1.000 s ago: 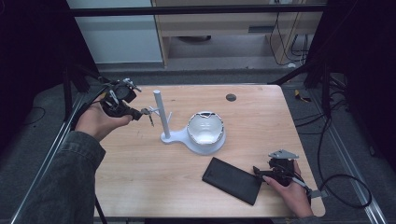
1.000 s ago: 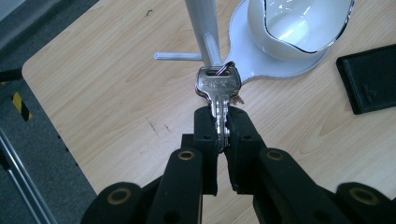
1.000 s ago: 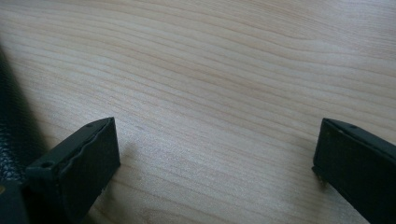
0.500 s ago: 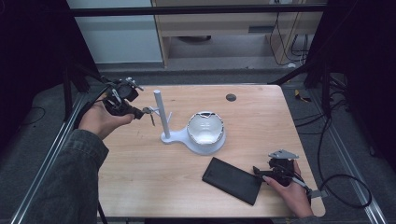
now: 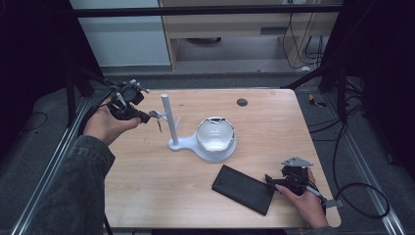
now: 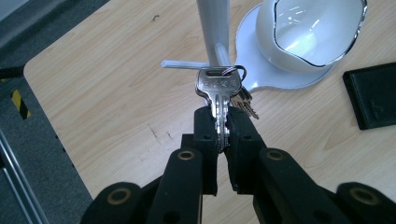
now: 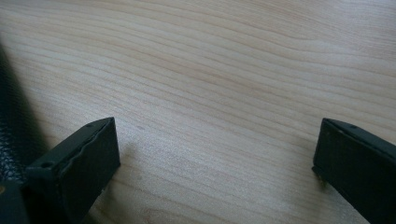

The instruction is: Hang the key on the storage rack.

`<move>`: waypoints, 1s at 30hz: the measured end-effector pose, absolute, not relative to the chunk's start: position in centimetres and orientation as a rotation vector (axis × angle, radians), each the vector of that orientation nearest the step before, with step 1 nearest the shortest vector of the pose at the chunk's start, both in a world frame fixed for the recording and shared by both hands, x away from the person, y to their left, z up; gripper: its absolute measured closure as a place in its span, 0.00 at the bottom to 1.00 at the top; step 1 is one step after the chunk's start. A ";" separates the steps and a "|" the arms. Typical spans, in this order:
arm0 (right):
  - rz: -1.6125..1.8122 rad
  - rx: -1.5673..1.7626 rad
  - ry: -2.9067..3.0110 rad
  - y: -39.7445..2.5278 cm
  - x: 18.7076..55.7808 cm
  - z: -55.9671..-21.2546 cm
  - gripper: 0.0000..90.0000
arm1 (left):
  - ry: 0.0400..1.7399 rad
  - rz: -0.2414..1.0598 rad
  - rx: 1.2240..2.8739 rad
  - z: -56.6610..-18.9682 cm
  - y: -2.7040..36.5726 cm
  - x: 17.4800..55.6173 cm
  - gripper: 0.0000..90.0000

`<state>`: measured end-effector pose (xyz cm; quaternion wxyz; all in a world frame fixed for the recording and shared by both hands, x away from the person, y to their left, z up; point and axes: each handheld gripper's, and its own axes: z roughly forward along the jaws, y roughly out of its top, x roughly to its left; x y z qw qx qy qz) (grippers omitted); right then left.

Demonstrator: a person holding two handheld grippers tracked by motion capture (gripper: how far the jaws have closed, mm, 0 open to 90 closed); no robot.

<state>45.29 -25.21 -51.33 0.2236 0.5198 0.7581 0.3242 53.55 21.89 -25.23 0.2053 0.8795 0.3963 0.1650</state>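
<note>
At the stand's side peg, left half of the counter:
Left tongs (image 6: pixel 223 122): I have them clamped on the blade of a silver key (image 6: pixel 218 93), bow forward, smaller keys (image 6: pixel 243 103) hanging off the same ring.
Key axis: it runs straight out along the jaws toward the white stand (image 5: pixel 169 122); the ring sits just at the short peg (image 6: pixel 184 64), touching or barely apart, I can't quite tell.
Peg direction: it juts sideways across my approach, so I judge the ring must slide along it, not push into the post.
Nearer hand: left by far; in the high view the left tongs (image 5: pixel 147 117) are just beside the post.
Right tongs (image 7: pixel 215 154): jaws spread wide, holding nothing, low over bare wood beside the black case (image 5: pixel 244 189).
Surface: pale wood counter (image 5: pixel 274 122), flat, matte.
Room: white bowl (image 5: pixel 215 137) sits on the stand's base; dark floor and cables around.
</note>
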 end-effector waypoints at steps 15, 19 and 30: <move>0.899 1.427 2.100 -25.2 45.3 -51.3 0.01 | 1.141 0.511 2.377 -25.4 21.7 54.0 0.78; 0.896 1.427 2.102 -25.2 45.3 -51.3 0.01 | 1.133 0.530 2.360 -25.2 22.1 53.5 0.71; 0.897 1.428 2.102 -25.2 45.3 -51.3 0.01 | 1.074 0.579 2.352 -26.6 22.2 50.7 0.55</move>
